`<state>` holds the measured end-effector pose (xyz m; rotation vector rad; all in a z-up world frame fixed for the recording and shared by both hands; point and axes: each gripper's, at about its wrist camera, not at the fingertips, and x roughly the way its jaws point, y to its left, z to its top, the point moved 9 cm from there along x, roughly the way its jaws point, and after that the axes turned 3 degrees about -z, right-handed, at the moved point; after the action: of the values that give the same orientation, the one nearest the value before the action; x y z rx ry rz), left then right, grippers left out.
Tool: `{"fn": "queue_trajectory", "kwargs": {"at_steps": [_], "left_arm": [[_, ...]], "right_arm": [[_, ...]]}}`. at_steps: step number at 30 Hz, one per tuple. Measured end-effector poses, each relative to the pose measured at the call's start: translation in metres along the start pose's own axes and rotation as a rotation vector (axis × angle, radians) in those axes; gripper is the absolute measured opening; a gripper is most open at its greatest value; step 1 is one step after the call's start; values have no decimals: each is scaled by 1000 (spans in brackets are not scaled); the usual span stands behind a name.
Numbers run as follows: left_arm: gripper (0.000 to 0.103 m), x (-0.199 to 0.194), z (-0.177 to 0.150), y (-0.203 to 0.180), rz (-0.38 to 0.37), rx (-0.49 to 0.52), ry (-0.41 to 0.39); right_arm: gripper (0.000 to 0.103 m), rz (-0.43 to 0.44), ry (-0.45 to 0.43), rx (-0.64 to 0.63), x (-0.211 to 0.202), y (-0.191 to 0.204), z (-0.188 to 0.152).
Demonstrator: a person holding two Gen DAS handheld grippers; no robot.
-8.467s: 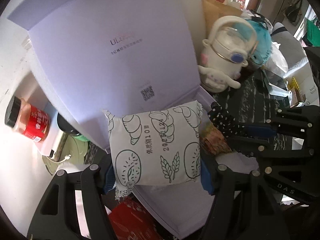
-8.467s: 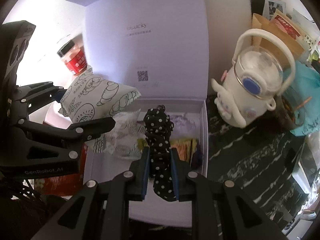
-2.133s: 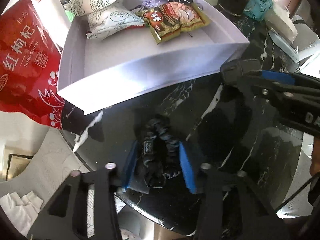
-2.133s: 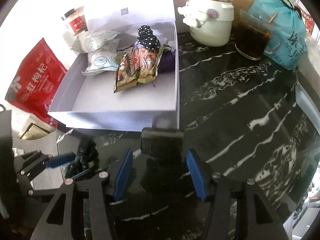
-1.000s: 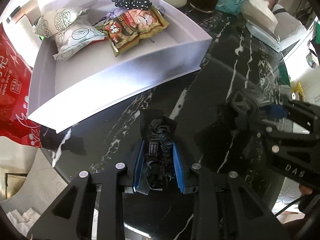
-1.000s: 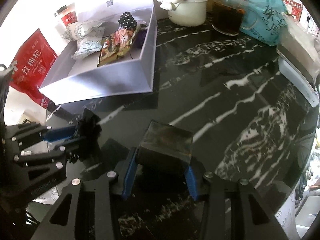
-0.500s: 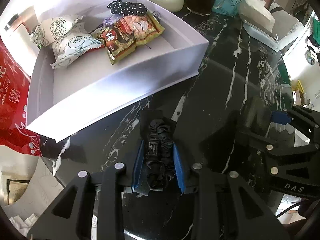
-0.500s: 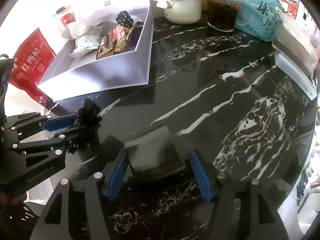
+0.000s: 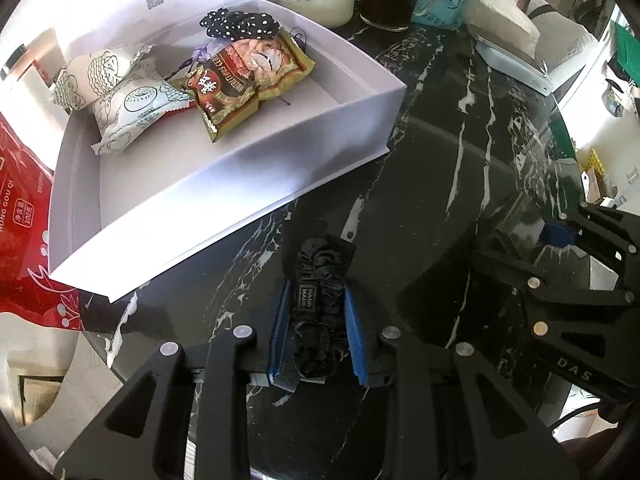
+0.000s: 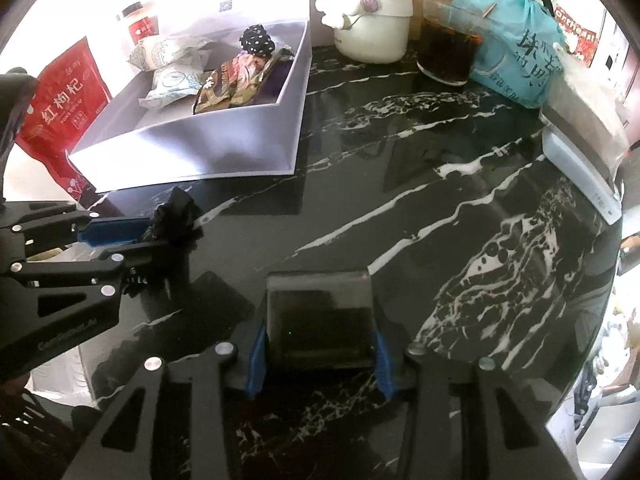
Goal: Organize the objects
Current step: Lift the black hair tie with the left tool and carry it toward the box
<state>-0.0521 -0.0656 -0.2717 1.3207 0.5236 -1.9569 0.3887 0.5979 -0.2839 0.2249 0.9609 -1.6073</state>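
Clamping a black scrunchie [image 9: 320, 304] between its blue fingers [image 9: 280, 332], the left gripper [image 9: 316, 332] holds it low over the near edge of the dark marble bench [image 9: 440, 160], with the labelled band facing up. The right gripper [image 10: 318, 348] has just been closing its jaws, and its fingers [image 10: 256, 350] now press on both sides of a small dark square box [image 10: 320, 320] standing on the bench, well in from the right edge.

Both pickups look made, so the step in hand seems to be the carry to the white open box [image 9: 240, 184], which sits toward the far left corner and already holds two pale snack pillows [image 9: 132, 108], a brown snack packet [image 9: 248, 76] and a polka-dot scrunchie [image 9: 240, 26]. The next move probably calls for lifting each load above the box's near wall before going forward, then setting down in the bare front half of its floor.

Between the grippers and the box the bench is bare, so the path is open. The left gripper works close to the bench's near left rim, beside a red bag [image 9: 20, 208]. A glass of dark drink [image 10: 448, 48] and a cream kettle [image 10: 372, 28] stand just right of the box's far corner, worth a wide berth.
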Motion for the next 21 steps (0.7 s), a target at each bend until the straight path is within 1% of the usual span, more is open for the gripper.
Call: {"fn": "queue_trajectory", "kwargs": {"at_steps": [4, 9, 12, 16, 21], "left_arm": [[22, 0, -2, -1, -29, -26, 19], [21, -6, -8, -3, -62, -58, 46], [21, -15, -9, -6, -56, -49, 35], [21, -28, -7, -12, -54, -37, 26], [21, -50, 0, -26, -56, -16, -2]], "right_arm": [[43, 48, 32, 45, -3, -2, -5], [43, 59, 38, 80, -12, -8, -10], [43, 58, 41, 93, -19, -10, -14], [43, 83, 41, 114, -35, -10, -16], [43, 77, 7, 134, -61, -14, -17]]}}
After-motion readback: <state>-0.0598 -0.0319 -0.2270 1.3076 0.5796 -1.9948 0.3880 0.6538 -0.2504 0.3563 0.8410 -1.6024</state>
